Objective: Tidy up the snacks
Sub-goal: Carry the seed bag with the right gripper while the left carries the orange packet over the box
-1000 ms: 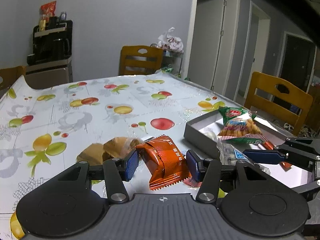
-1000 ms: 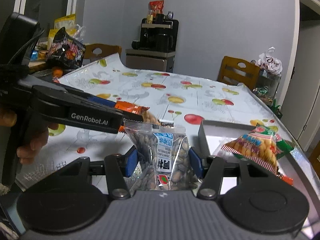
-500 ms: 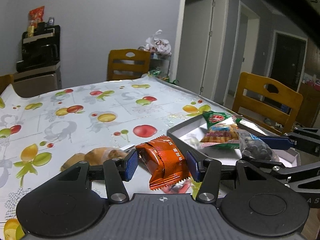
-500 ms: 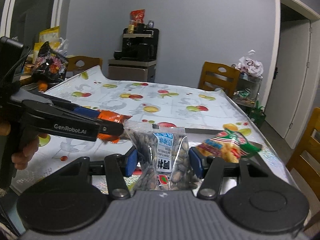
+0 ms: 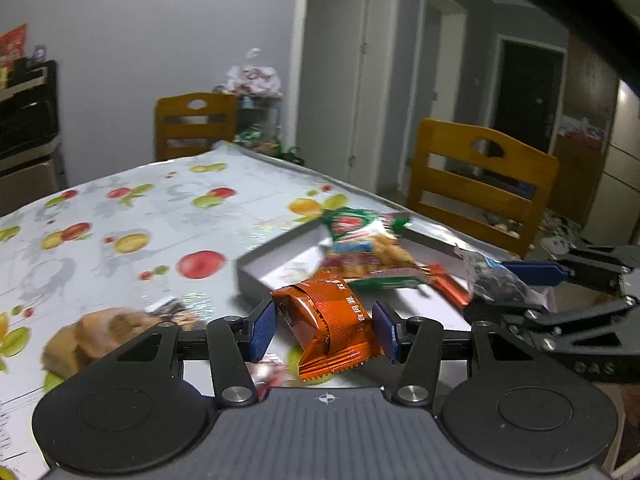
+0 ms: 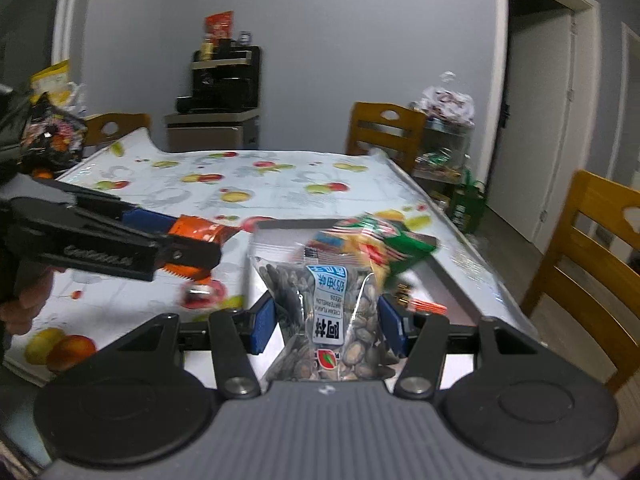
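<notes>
Two light, crinkly packets are in play: the left hand-held gripper (image 5: 324, 330) pinches an orange foil packet (image 5: 327, 326) across its middle, above the bench (image 5: 132, 216) just short of the grey tray (image 5: 256, 266), and the right hand-held gripper (image 6: 326, 322) pinches a clear bag of seeds (image 6: 326, 312) by its lower half, over the tray's near side. Both are soft and slippery, so a grip across the full body seems safer than one on a sealed edge; the seed bag looks top-heavy and may flop. A green snack bag (image 5: 366, 246) already lies in the tray
</notes>
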### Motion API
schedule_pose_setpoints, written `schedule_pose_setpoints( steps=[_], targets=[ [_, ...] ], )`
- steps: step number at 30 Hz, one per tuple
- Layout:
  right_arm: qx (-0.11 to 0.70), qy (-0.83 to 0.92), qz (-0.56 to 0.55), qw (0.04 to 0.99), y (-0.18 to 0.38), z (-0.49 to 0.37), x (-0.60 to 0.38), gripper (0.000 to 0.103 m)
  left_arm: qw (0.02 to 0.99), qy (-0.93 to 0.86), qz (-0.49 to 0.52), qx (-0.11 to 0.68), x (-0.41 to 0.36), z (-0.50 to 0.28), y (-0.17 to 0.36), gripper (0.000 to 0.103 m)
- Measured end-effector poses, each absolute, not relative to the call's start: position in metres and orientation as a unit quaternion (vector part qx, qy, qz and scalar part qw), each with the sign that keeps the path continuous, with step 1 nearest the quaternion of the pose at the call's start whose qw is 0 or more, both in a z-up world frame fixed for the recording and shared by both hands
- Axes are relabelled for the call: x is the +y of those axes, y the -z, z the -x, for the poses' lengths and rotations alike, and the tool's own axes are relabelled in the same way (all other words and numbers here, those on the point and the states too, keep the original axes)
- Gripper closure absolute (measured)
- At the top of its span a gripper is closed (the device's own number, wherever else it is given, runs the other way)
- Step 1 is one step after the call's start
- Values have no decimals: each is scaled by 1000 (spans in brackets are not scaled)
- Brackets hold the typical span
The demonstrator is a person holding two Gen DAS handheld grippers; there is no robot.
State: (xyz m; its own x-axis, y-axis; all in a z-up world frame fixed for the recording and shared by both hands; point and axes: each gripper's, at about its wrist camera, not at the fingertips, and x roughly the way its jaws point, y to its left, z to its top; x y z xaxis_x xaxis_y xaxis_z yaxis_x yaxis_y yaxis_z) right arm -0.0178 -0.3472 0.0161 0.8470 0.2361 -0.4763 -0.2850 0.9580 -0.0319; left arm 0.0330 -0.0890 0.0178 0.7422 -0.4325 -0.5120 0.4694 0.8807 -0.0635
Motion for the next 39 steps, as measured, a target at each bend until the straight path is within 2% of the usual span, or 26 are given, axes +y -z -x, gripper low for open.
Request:
schedule_pose_setpoints(
  steps=[22,39],
  targets=[
    [284,-47,18,958,18,-3,-414,48,893,326,-54,307,-170,-38,10,51],
    [310,-57,-11,949,27,-25,-421,49,873,367,-63,315,-187,-34,21,51]
  ],
)
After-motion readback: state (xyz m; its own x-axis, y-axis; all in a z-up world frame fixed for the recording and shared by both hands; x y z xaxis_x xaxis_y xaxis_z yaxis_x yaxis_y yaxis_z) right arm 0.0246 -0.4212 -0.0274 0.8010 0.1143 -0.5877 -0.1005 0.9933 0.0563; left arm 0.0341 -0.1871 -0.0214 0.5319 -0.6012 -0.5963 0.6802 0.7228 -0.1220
